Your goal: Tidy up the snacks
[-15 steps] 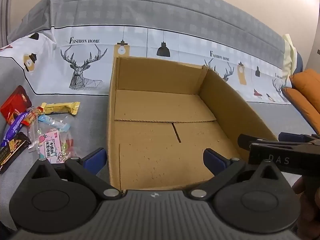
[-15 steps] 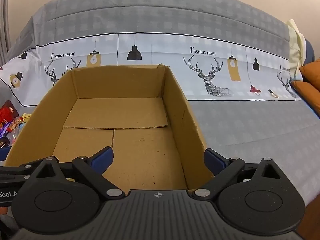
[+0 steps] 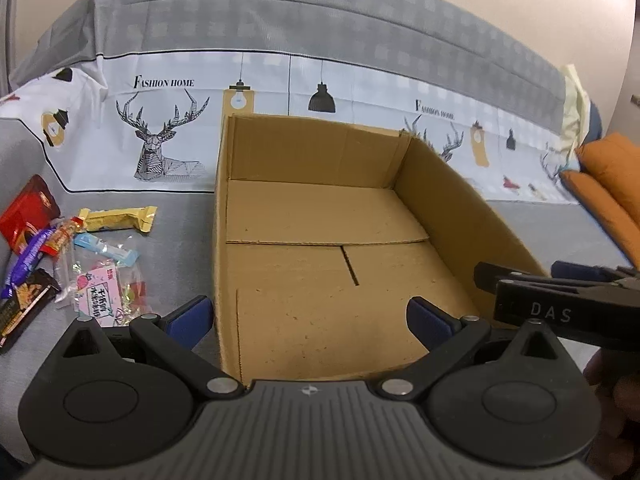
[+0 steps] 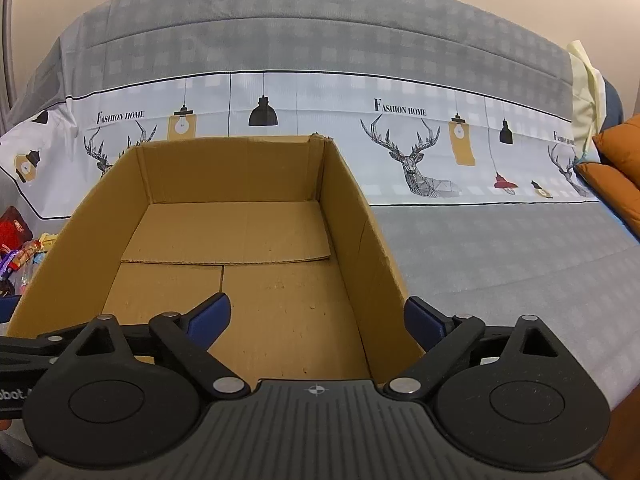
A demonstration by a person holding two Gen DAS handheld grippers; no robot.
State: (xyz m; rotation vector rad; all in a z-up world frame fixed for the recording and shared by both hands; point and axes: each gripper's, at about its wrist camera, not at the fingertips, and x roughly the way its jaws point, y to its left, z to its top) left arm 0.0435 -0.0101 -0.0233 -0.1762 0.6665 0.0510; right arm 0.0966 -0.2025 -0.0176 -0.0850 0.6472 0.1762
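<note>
Nothing packed: our cardboard box (image 3: 320, 240) sits empty, snacks (image 3: 80, 264) piled beside it, both grippers' fingers (image 3: 188, 316) spread, holding nothing.

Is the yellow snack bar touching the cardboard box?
Apart. The left wrist view shows grey sofa cover between the yellow snack bar and the cardboard box.

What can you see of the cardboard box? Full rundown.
The cardboard box is plain brown corrugated board, open-topped, upright on the grey cover of a sofa-like seat. Nothing lies inside; its bottom shows overlapping flaps with a seam and a short slit. Walls look intact, slightly frayed at one far corner. Snack packets lie apart to its left. Neither gripper visibly touches it.
</note>
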